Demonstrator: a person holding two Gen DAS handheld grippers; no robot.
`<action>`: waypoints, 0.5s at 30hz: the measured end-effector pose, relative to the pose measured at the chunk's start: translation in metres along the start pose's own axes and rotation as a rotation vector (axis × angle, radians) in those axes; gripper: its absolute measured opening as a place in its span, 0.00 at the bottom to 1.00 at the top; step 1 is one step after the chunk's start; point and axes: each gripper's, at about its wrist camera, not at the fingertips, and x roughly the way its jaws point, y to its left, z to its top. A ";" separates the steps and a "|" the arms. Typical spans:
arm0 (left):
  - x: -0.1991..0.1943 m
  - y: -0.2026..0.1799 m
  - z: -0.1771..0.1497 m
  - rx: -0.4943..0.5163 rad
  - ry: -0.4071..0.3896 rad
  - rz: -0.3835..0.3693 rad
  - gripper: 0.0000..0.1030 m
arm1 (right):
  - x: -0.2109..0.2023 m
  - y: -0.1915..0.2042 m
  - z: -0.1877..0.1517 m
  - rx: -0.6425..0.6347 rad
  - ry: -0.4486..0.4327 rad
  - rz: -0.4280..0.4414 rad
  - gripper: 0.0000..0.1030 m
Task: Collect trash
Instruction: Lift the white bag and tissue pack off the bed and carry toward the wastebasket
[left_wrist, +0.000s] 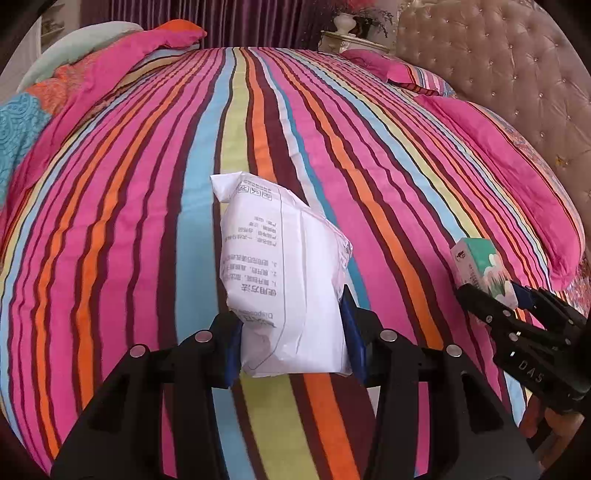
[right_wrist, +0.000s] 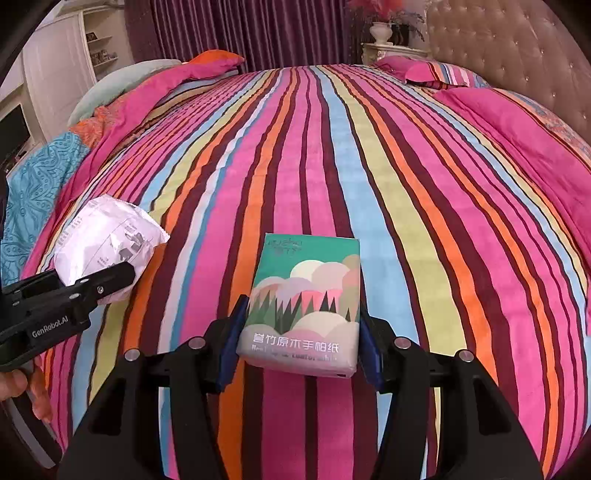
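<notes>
A white crumpled plastic packet (left_wrist: 280, 258) with black print stands up between the blue pads of my left gripper (left_wrist: 291, 325), which is shut on its lower part and holds it above the striped bedspread (left_wrist: 147, 221). My right gripper (right_wrist: 301, 332) is shut on a green tissue pack (right_wrist: 306, 295) printed with trees and clouds, also held over the bed. In the left wrist view the right gripper (left_wrist: 491, 295) shows at the right edge with the tissue pack (left_wrist: 480, 266). In the right wrist view the left gripper (right_wrist: 107, 280) shows at the left with the white packet (right_wrist: 107, 236).
Pink pillows (right_wrist: 517, 147) lie at the right by a tufted headboard (right_wrist: 517, 48). Folded quilts (right_wrist: 44, 184) are piled at the bed's left side. Behind the bed stand a nightstand with a vase (right_wrist: 384, 40), purple curtains (right_wrist: 258, 33) and a white cabinet (right_wrist: 62, 66).
</notes>
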 end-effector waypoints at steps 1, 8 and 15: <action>-0.004 0.000 -0.003 0.001 0.000 0.000 0.43 | -0.003 0.000 -0.003 0.001 0.002 0.002 0.50; -0.034 0.003 -0.043 0.011 0.005 0.008 0.43 | -0.026 0.007 -0.030 -0.013 0.011 0.005 0.50; -0.064 0.006 -0.082 0.006 0.005 0.008 0.43 | -0.052 0.011 -0.052 -0.003 0.007 0.021 0.50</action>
